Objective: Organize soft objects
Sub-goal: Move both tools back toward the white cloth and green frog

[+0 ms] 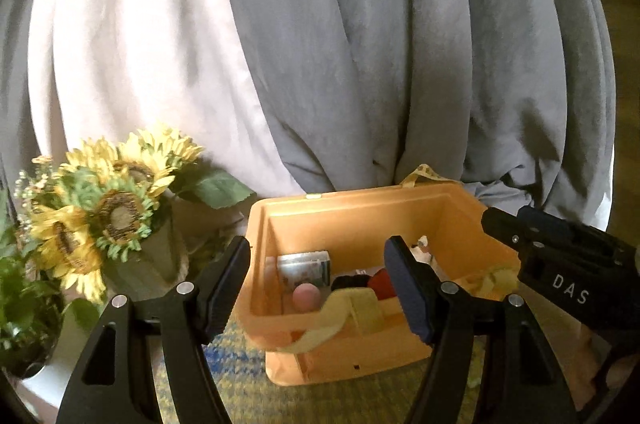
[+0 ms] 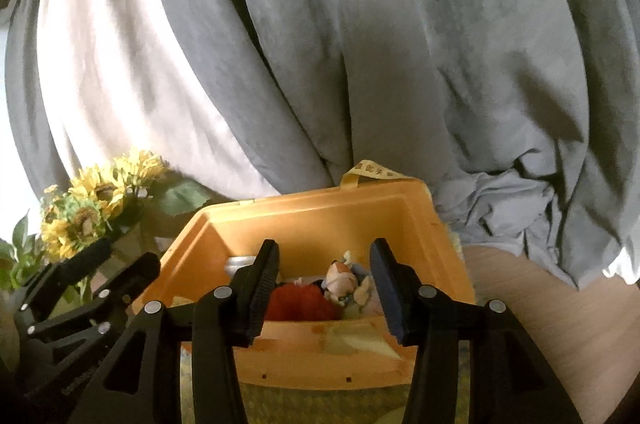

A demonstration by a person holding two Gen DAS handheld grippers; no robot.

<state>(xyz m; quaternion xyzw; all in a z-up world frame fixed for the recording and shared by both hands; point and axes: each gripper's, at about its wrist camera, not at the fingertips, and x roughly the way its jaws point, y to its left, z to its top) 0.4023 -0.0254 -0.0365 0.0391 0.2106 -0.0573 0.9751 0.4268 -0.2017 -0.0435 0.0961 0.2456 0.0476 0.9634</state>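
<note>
Hovering before orange bin (image 1: 360,208), both empty: left gripper (image 1: 316,288) spread wide; right gripper (image 2: 324,288) spread likewise; soft items, red plush (image 2: 300,298) and small doll (image 2: 340,282), lying inside bin; probably placed there for sorting.

Grey curtain (image 1: 360,44) beside white curtain (image 1: 132,36), sunflower bouquet (image 1: 108,212), woven mat (image 1: 248,380)

We see a smooth, matt orange plastic bin (image 1: 360,208) and soft, creased grey cloth curtains (image 2: 400,64). The black matt plastic gripper fingers (image 2: 262,288) carry ribbed pads and shiny metal rivets. The red soft toy (image 2: 298,300) looks fuzzy; the yellow sunflowers (image 1: 116,208) look like fabric.
</note>
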